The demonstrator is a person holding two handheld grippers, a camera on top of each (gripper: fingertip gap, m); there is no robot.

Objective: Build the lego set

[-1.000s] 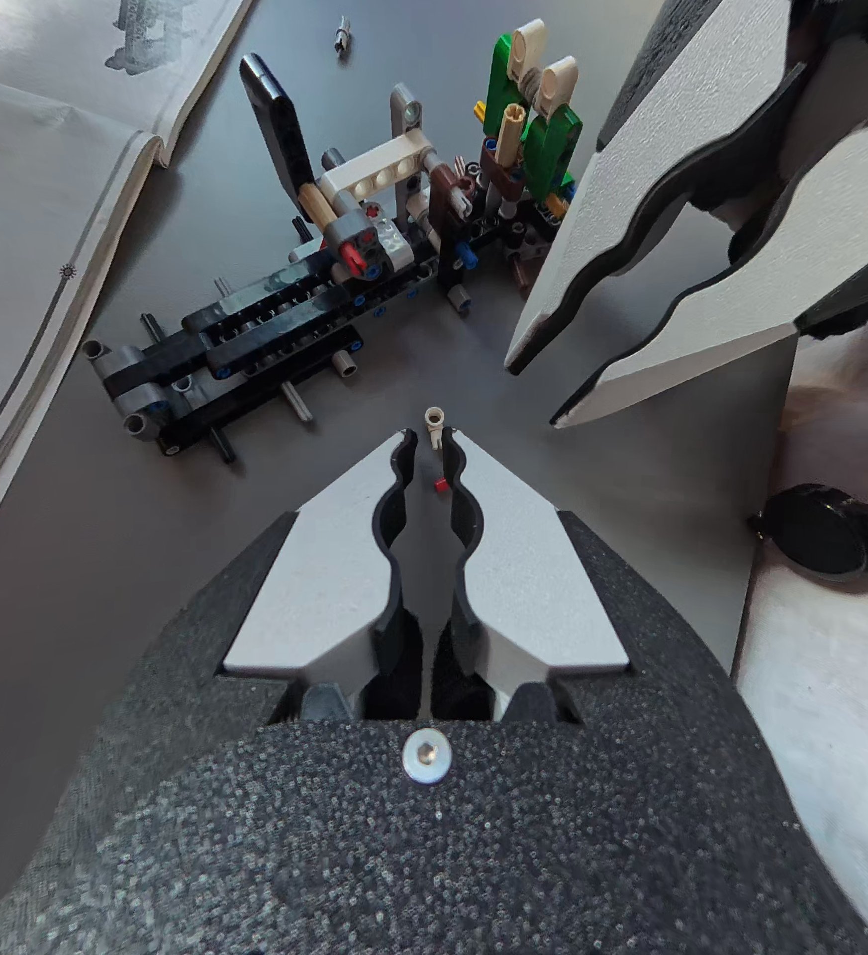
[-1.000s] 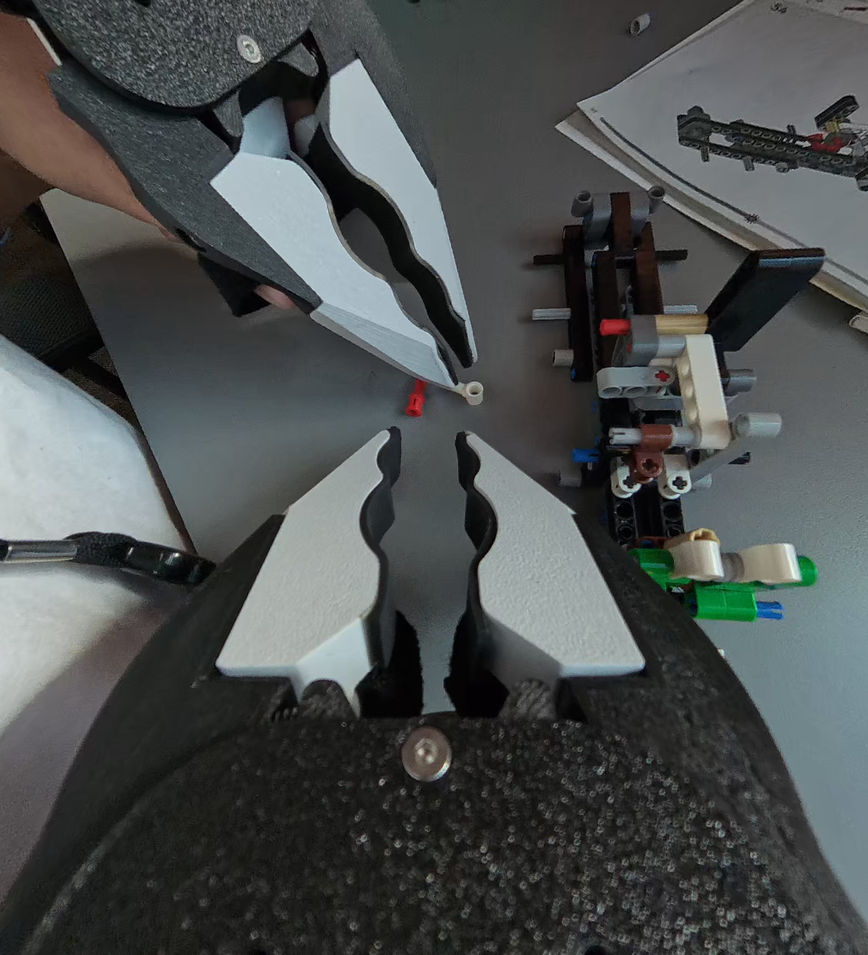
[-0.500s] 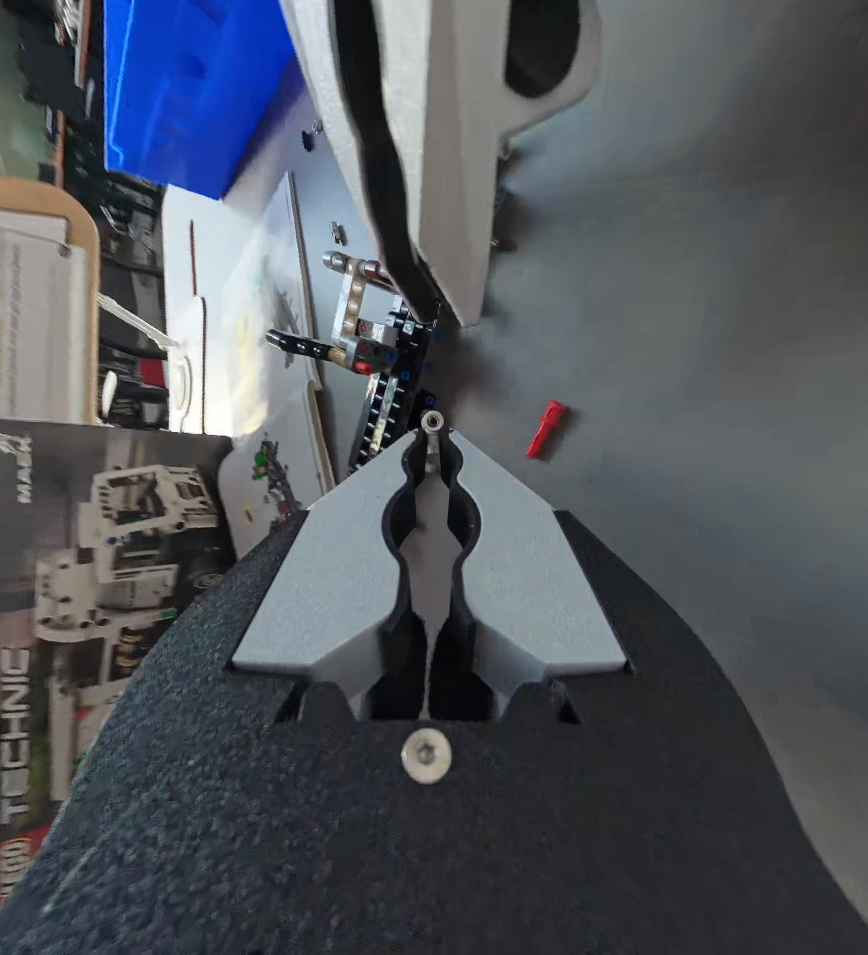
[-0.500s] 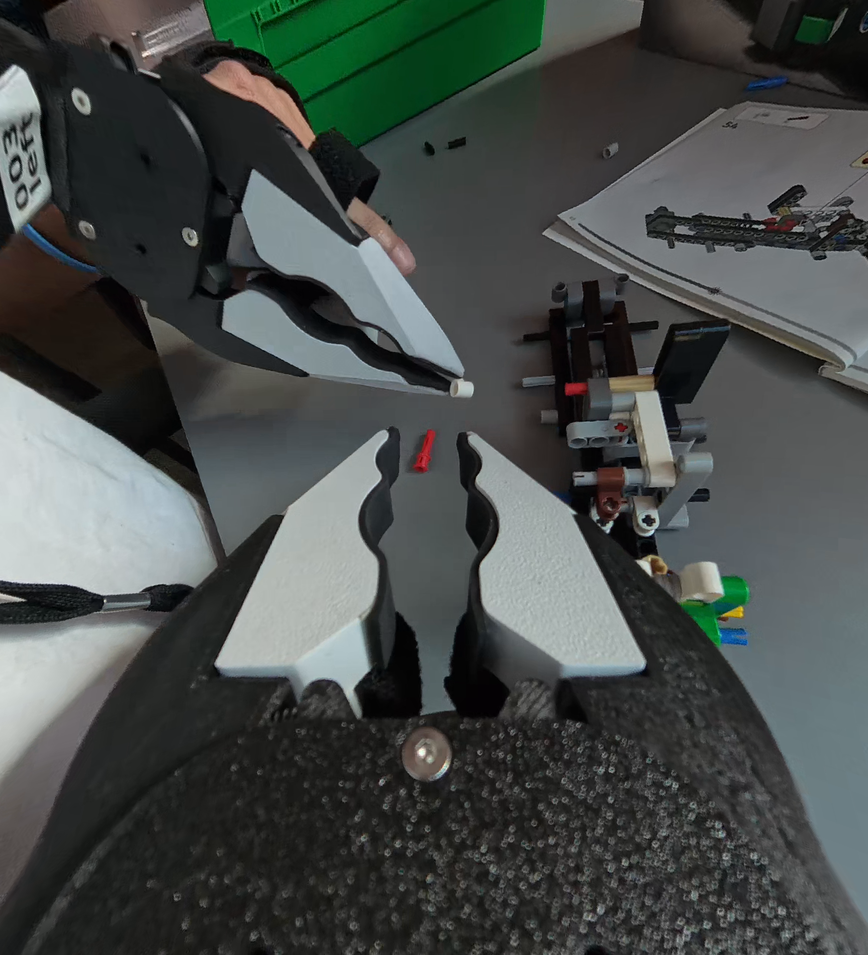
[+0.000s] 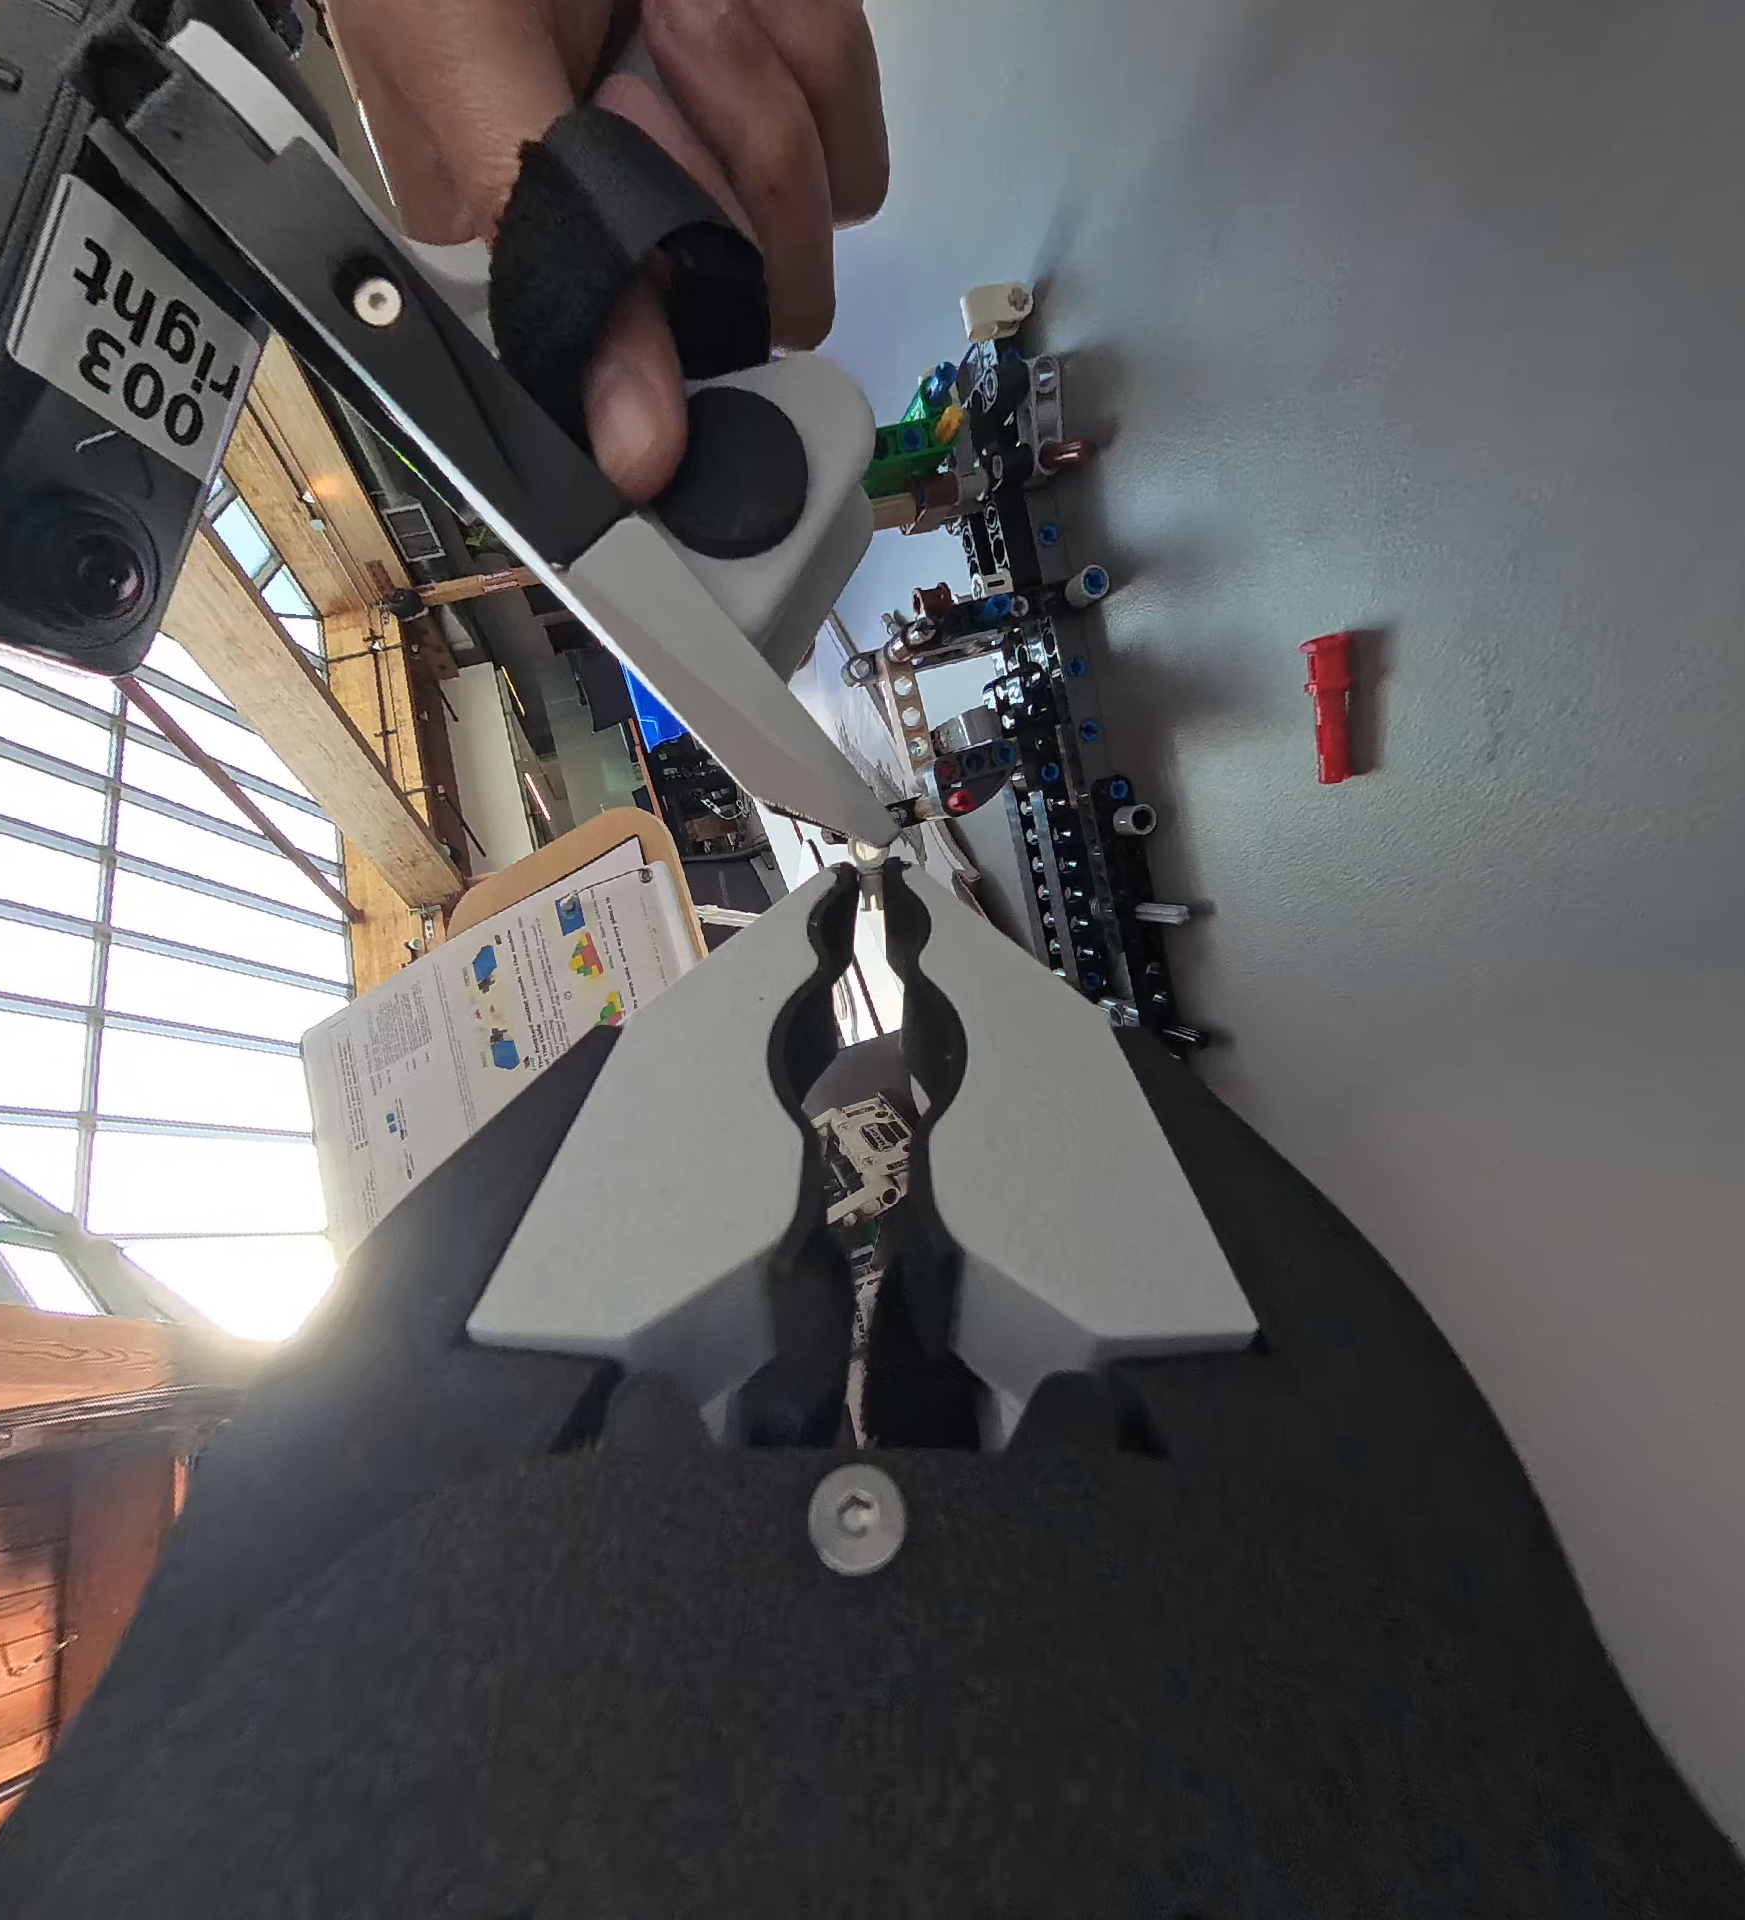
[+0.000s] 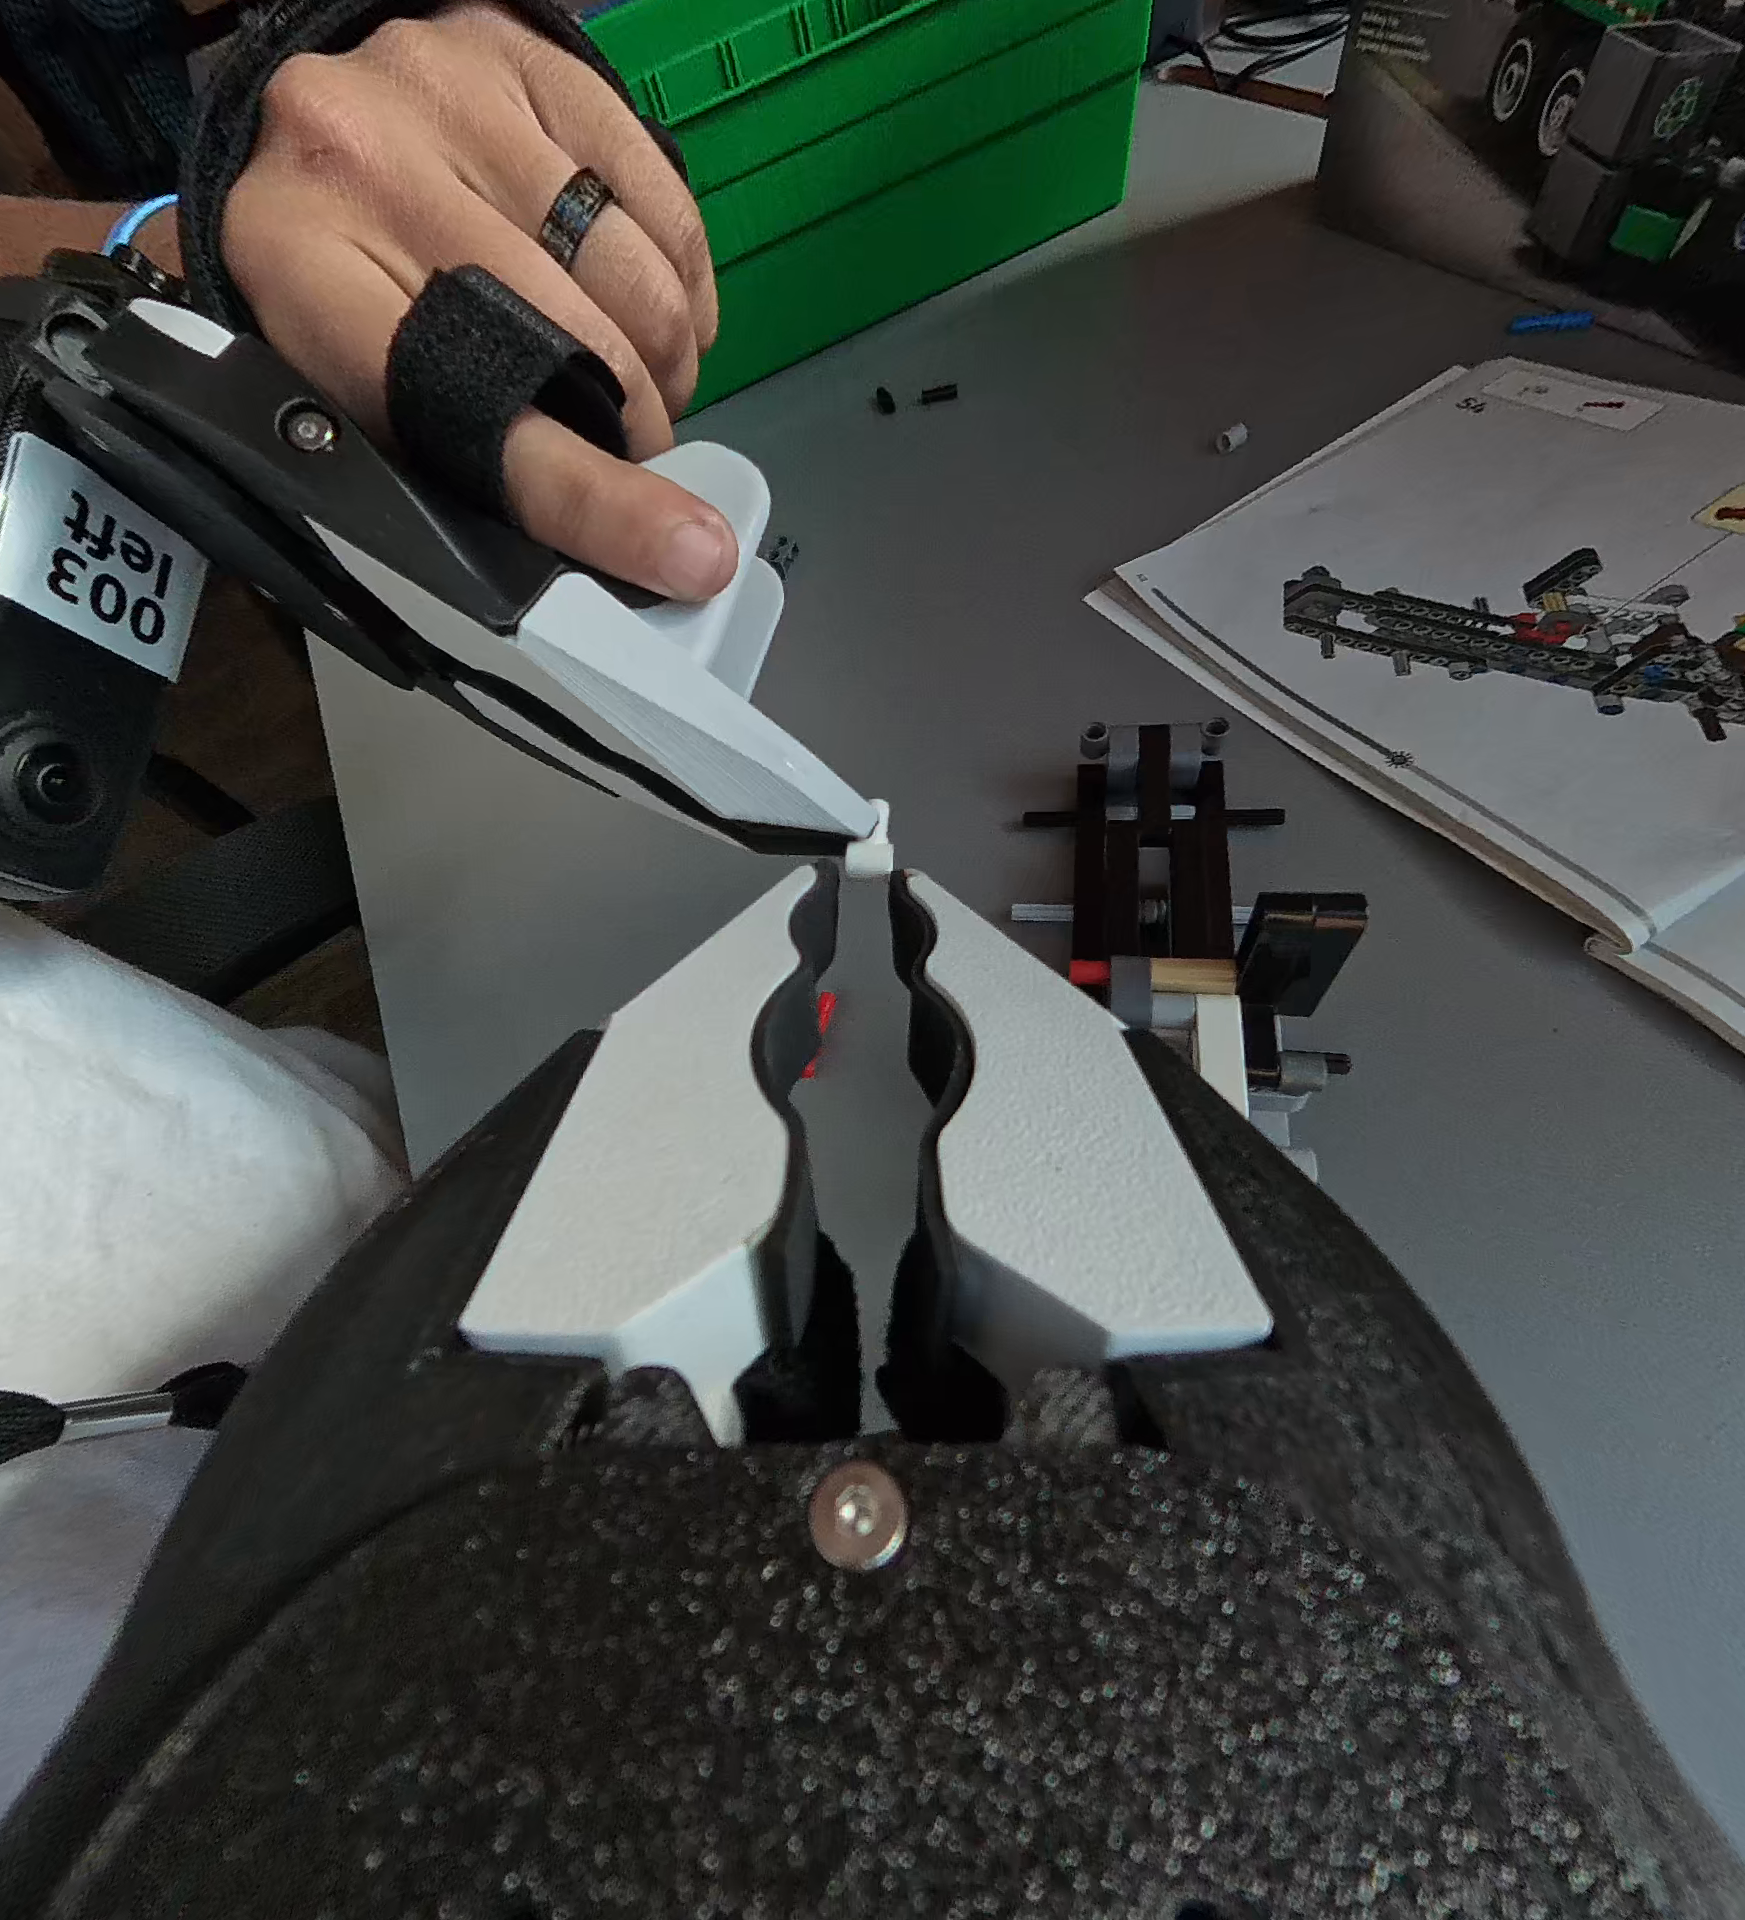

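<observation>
While the left gripper (image 6: 873, 826) pinches a small white connector (image 6: 869, 854) at its fingertips above the grey table (image 6: 1470, 1195), the right gripper (image 6: 860, 883) stands open, its tips flanking that connector without pressing it. Below lies a red pin (image 5: 1327, 707), beside the black model (image 6: 1154, 862).

Small white connector piece (image 6: 869, 847) pinched at left gripper (image 5: 870, 878) fingertips, above grey table (image 6: 1470, 1195), red pin (image 5: 1329, 707) lying loose

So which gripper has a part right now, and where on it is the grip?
The left gripper pinches the small white connector by one end, its other end sticking out past the tips. The right gripper is open beside it, holding nothing.
</observation>
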